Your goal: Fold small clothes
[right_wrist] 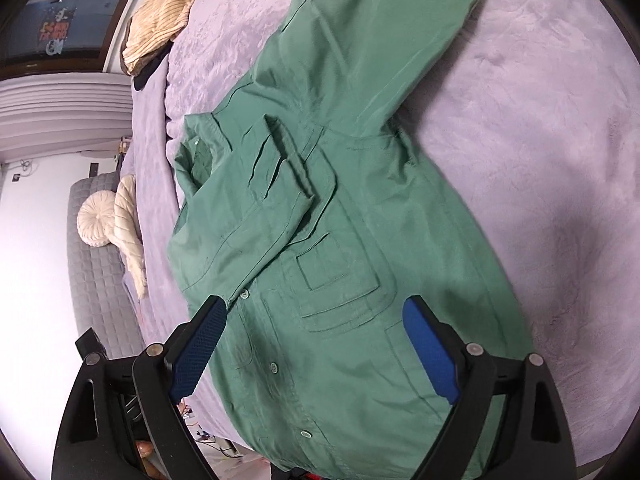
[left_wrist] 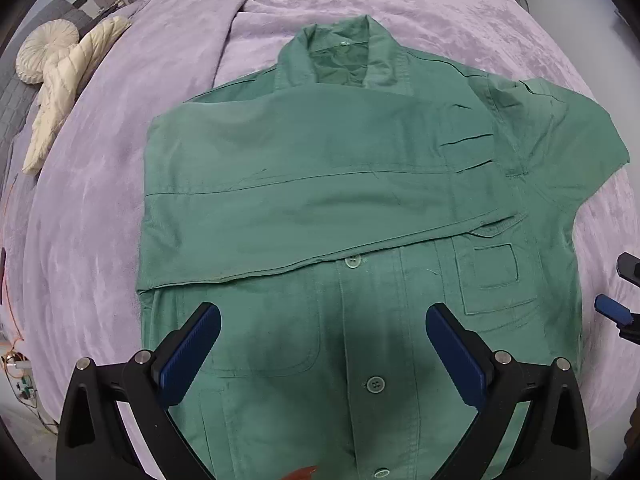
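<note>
Green jacket [left_wrist: 340, 200] lay buttoned-side up on the lavender bed [left_wrist: 80, 220], one sleeve [left_wrist: 280, 208] already folded across its chest. The other sleeve [right_wrist: 380, 32] ran off toward 1 o'clock. Left gripper [left_wrist: 323, 354] and right gripper [right_wrist: 316, 354] hovered over the hem, jaws apart, empty, probably lining up the next fold.

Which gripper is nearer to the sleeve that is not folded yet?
Right. The right gripper hovers over the jacket's pocket side, below the unfolded sleeve; the left gripper hovers over the button placket, farther away.

Green button-front jacket [left_wrist: 360, 200] flat on lilac blanket [left_wrist: 100, 200], one sleeve folded across chest.
</note>
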